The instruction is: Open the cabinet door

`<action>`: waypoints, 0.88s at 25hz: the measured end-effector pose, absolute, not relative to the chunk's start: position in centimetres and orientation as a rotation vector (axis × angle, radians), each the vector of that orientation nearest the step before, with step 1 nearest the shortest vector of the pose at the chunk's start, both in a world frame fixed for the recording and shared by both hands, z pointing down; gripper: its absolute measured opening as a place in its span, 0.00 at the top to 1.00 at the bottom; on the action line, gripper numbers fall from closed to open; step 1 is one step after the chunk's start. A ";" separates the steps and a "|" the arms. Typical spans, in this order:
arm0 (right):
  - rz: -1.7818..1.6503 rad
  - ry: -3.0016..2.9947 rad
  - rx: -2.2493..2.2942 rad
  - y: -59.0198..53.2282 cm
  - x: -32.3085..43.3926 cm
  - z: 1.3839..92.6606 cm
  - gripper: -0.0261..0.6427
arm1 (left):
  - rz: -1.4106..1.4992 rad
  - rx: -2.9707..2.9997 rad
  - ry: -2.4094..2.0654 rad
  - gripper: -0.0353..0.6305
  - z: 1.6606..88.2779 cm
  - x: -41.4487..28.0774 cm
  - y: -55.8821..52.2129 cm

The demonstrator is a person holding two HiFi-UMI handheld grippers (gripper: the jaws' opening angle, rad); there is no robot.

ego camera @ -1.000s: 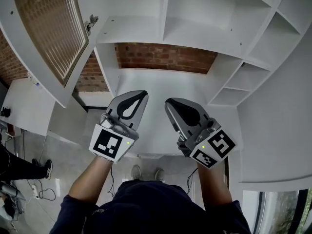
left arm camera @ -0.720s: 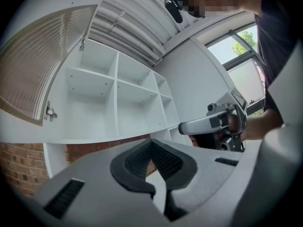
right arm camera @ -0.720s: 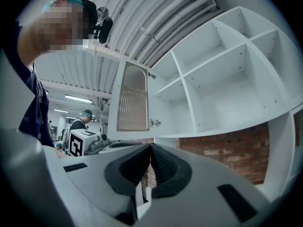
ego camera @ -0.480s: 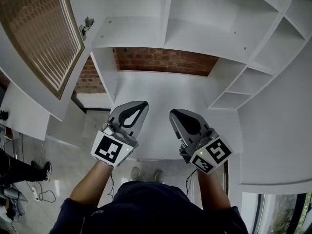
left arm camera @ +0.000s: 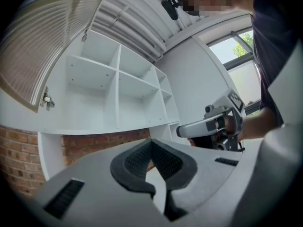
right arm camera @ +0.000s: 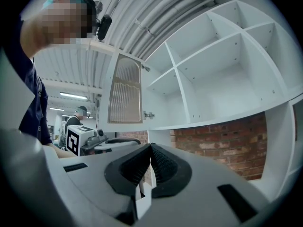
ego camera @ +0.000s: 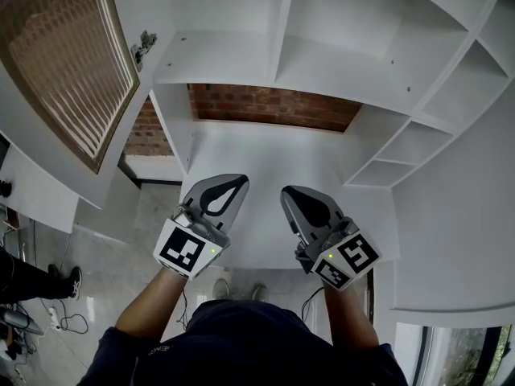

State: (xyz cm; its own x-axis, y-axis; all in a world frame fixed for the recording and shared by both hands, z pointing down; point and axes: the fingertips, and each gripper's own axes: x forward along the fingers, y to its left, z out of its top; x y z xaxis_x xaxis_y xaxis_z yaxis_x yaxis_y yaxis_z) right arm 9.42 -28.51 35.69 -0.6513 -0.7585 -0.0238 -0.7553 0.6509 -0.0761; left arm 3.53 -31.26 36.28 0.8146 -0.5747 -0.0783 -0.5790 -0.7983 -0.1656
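Lowered in frame since earlier: grey left gripper (ego camera: 233,182) and grey right gripper (ego camera: 291,195), jaws pressed together, holding nothing. White-framed ribbed-panel cabinet door (ego camera: 68,63): already swung open, upper left, nearer left gripper.

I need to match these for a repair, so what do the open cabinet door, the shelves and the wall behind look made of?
Cabinet door: white painted frame, likely wood or board, around a ribbed, brownish insert, probably reeded glass.
Shelves: matte white board, with peg holes.
Wall: bare red brick, mortar lines visible.
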 end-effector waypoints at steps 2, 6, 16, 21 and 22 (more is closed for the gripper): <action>-0.095 2.808 -1.286 -28.7 9.4 35.8 0.92 | 0.034 -2.817 0.903 0.94 36.3 3.6 -31.5; -0.102 2.809 -1.284 -29.1 9.6 35.9 0.92 | 0.013 -2.802 0.893 0.94 36.5 3.9 -31.7; -0.102 2.814 -1.271 -29.5 9.7 35.8 0.92 | -0.002 -2.809 0.890 0.94 36.8 4.4 -32.1; -0.101 2.813 -1.267 -29.7 9.8 35.9 0.92 | 0.001 -2.813 0.893 0.94 36.9 4.5 -32.2; -0.100 2.813 -1.267 -29.7 9.8 35.8 0.92 | 0.002 -2.814 0.893 0.94 36.9 4.5 -32.2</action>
